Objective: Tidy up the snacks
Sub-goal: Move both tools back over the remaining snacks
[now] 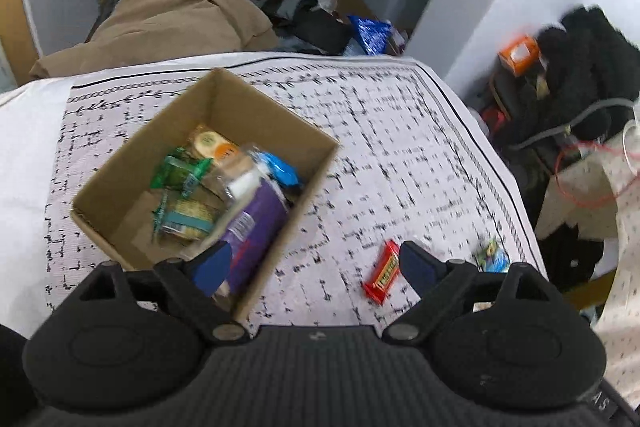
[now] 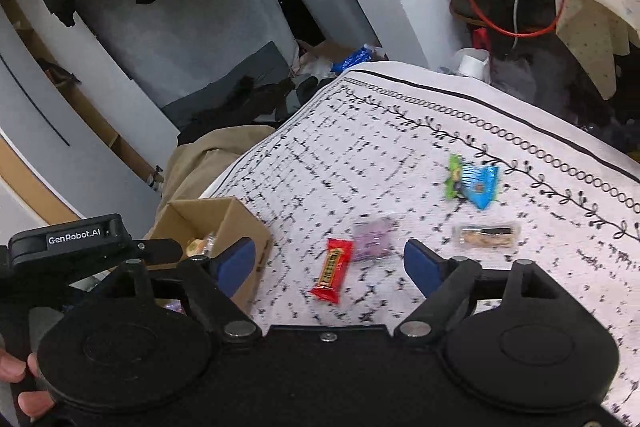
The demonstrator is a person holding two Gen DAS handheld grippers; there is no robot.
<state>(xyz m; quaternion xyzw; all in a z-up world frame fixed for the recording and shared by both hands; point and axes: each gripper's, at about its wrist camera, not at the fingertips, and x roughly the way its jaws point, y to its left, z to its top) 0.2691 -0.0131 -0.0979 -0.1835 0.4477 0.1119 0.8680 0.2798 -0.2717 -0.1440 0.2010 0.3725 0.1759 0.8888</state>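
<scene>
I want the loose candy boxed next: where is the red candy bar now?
The red candy bar lies on the patterned cloth, just right of the cardboard box in the right wrist view, with a purple packet touching its upper right.

A white cloth [image 2: 360, 163] with a black dash pattern and a leaf border covers the surface. On it, at the left, stands an open cardboard box [image 1: 120, 187]. To its right lie a red candy bar [image 2: 332, 271], a purple packet [image 2: 372, 239], a clear-wrapped bar [image 2: 486, 235] and, farther, a blue and green packet [image 2: 474, 183].
</scene>
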